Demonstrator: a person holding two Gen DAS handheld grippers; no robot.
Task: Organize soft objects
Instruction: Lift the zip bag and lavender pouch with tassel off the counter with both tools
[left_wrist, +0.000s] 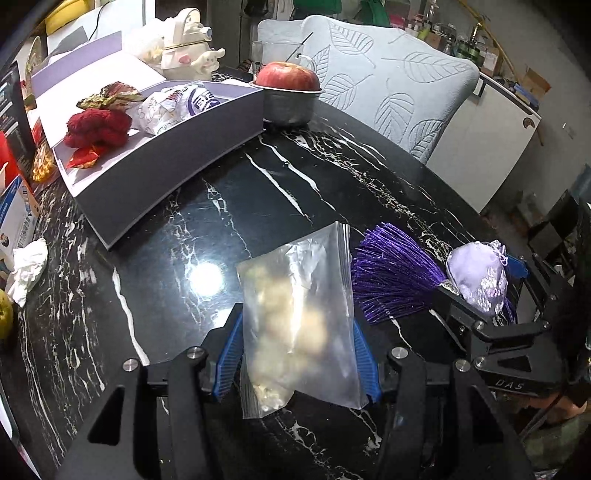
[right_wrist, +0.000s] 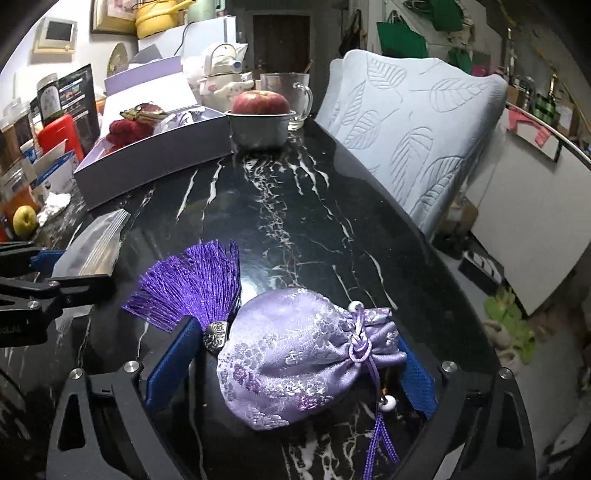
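My left gripper (left_wrist: 295, 332) is shut on a clear zip bag (left_wrist: 295, 302) of pale lumps, its blue pads pressing both sides just above the black marble table (left_wrist: 258, 206). To its right lies a lilac brocade drawstring pouch (right_wrist: 295, 354) with a purple tassel (right_wrist: 195, 284). It rests on the table between the fingers of my right gripper (right_wrist: 295, 336). That gripper stands open, its blue pads (right_wrist: 173, 358) wide on either side of the pouch. The open lilac box (left_wrist: 166, 177) at the far left holds a red knitted item (left_wrist: 96, 127) and wrapped packets.
A red apple (left_wrist: 288, 75) sits in a metal bowl (left_wrist: 288, 107) beside the box, with a glass mug (right_wrist: 291, 96) behind. A leaf-patterned pillow (left_wrist: 388, 85) leans at the table's right edge. Crumpled tissue (left_wrist: 27, 269), cartons and a yellow-green fruit (right_wrist: 25, 221) crowd the left edge.
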